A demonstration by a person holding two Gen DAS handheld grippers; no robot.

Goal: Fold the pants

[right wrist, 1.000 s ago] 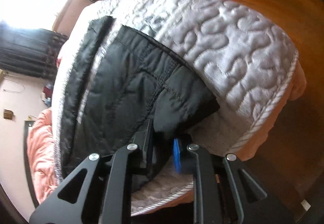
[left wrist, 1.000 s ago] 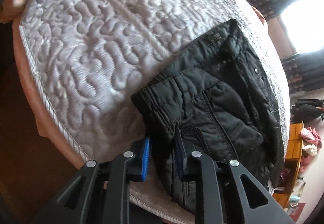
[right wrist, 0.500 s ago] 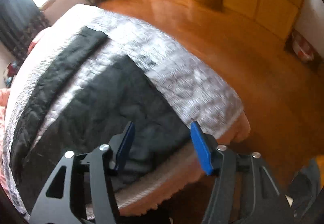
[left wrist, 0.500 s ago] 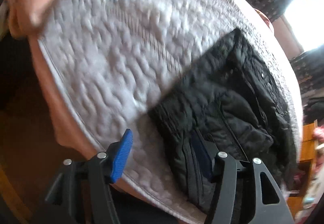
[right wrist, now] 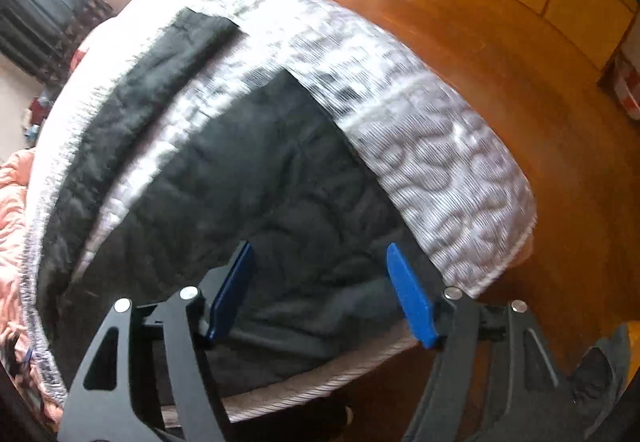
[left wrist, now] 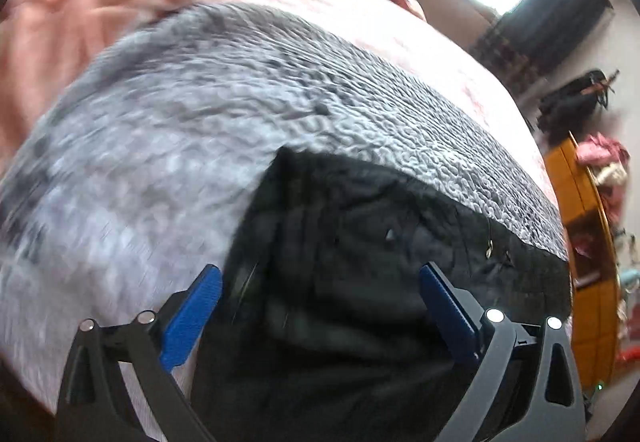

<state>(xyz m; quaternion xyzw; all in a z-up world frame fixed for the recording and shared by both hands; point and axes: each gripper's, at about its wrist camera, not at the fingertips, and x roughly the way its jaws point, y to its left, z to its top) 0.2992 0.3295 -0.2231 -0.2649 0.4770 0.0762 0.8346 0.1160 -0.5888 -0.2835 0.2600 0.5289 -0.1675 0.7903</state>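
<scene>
Now both hand-held grippers, left (left wrist: 320, 302) and right (right wrist: 320, 282), are opening above black pants (right wrist: 260, 182).

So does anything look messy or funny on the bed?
A bit. One leg of the black pants lies apart as a strip, quilt showing between, so the fold looks uneven. No damage shows.

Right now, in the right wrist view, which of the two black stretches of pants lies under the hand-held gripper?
The broad quilted stretch lies under the opening right hand-held gripper; the narrow strip lies farther off, across a band of grey bedspread.
</scene>
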